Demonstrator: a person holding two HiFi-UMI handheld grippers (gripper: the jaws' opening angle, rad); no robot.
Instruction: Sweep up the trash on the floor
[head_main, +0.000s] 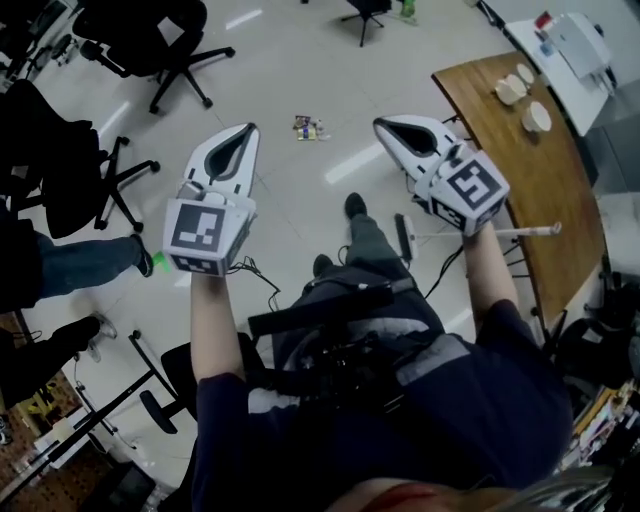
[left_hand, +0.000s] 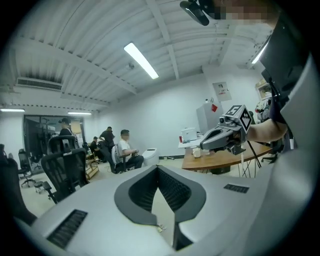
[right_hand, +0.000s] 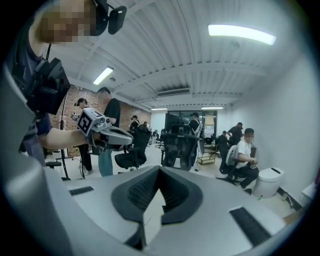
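Head view showed wide pale floor (head_main: 280, 70) open ahead, hemmed by a wooden table (head_main: 520, 170) on the right and office chairs (head_main: 165, 45) far left, so sweeping was best kept to the middle. Left gripper (head_main: 248, 132) and right gripper (head_main: 383, 125) had their jaws pressed together on nothing. The small trash (head_main: 310, 128) lay on the floor farther off between them, with what looked like a broom (head_main: 530, 230) near the table.
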